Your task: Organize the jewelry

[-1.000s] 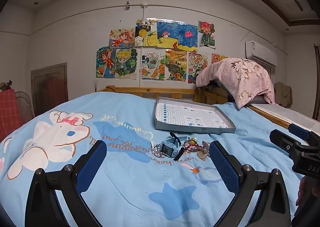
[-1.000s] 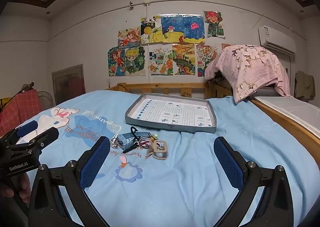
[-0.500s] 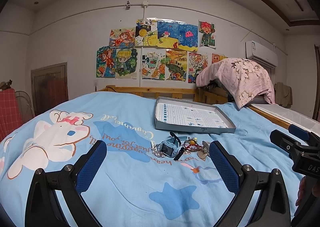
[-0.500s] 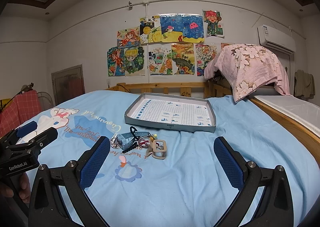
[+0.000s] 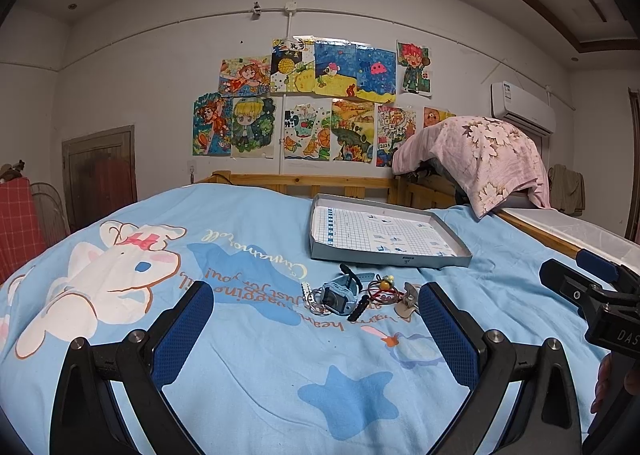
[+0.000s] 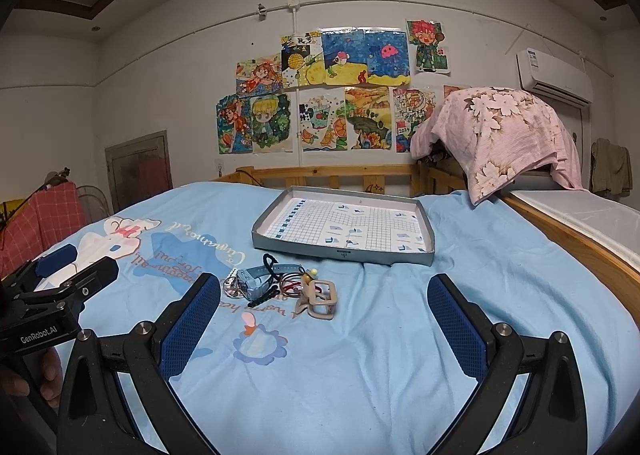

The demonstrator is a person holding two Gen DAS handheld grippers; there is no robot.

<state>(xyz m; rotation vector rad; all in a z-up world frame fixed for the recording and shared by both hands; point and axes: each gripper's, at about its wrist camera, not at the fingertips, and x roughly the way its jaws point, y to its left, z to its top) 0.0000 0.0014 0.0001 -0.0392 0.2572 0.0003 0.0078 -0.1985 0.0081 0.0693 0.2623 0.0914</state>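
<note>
In the left wrist view, you are holding the left hand-held gripper [image 5: 312, 329] low over the bed [image 5: 248, 367], pointing level toward the far wall, its two blue-padded fingers [image 5: 182, 329] spread wide and gripping nothing. The jewelry pile [image 5: 356, 295] is lying on the blue bedspread just beyond the fingertips, nearer the right finger than the left. In it you are seeing a blue watch [image 5: 340, 293], a black strap piece [image 5: 358, 307], a red cord with a yellow bead [image 5: 384, 287] and a beige clip [image 5: 408, 301], all touching or overlapping. The grey tray [image 5: 390, 259] is sitting farther away, right of centre, with nothing in it. At the right edge, part of your other gripper body is showing, with your fingers wrapped under it.

In the right wrist view, you are holding the right hand-held gripper [image 6: 324, 323] at a similar low, level pose, its fingers [image 6: 456, 329] also wide apart and empty. The jewelry pile [image 6: 280, 285] is lying just past the left fingertip, left of the gripper's centre line, with the beige clip [image 6: 320, 299] nearest the middle. The tray [image 6: 340, 253] is resting beyond the pile, straight ahead. At the left edge, your left hand [image 6: 36, 375] is gripping the handle of the other gripper, which is hovering over the bedspread.
</note>
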